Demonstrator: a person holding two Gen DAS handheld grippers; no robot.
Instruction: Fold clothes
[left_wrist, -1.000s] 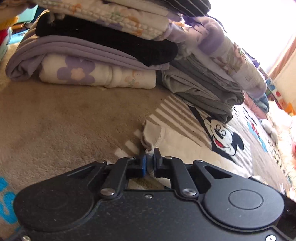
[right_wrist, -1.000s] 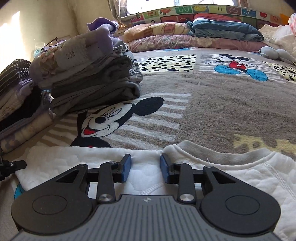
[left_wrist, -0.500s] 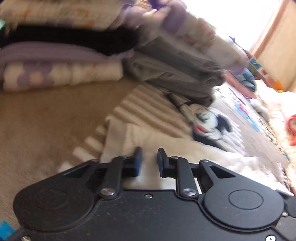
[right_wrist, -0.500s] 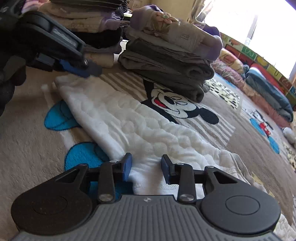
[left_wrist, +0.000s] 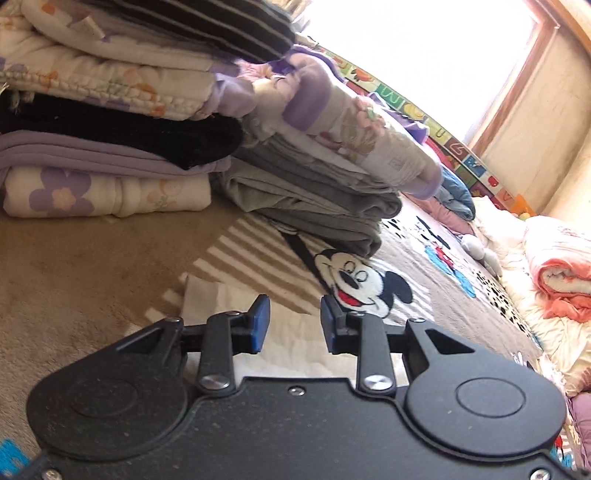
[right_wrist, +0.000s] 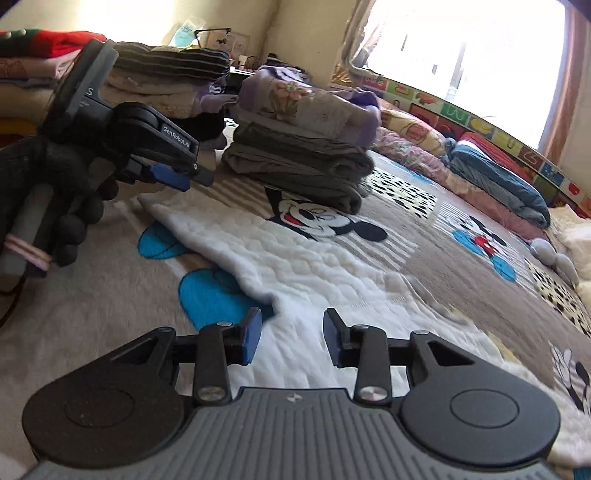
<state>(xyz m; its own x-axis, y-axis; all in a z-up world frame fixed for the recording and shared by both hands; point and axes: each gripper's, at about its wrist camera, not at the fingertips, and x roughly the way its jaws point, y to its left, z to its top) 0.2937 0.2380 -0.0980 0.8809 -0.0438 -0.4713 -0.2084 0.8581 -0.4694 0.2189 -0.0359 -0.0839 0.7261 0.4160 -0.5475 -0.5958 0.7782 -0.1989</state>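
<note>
Item: white quilted garment (right_wrist: 295, 254), apparently a sweatshirt or padded top; exact type not certain. Laid flat along a cartoon-mouse blanket (right_wrist: 424, 258) on the bed, running diagonally from near the folded stacks toward the right camera. Stitched hem band or cuff visible at the near end, just ahead of the right hand-held gripper (right_wrist: 291, 338). Far corner lying below the left hand-held gripper (left_wrist: 293, 323).

Handling, judged: soft, limp, light; padded enough to hold a crease loosely but not to stay stiff. Likely to sag between two held points and to drag on the fleecy blanket rather than slide. Not fragile. Thick layers probably needing a fairly wide bite.

Where to take hold, judged: at corners or along the stitched hem, where fabric is doubled and firmer; mid-panel pinches likely to bunch.

Left hand-held gripper: jaws opening, narrow gap, nothing between them, garment corner beneath and apart. Held in a dark-gloved hand (right_wrist: 70, 221).

Right hand-held gripper: jaws partly apart, empty, poised over the near hem.

Neighbours: grey folded pile with floral top piece (right_wrist: 299, 162) just beyond the garment; taller stack of floral, black and lilac folded items (left_wrist: 107, 147) beside it.
</note>
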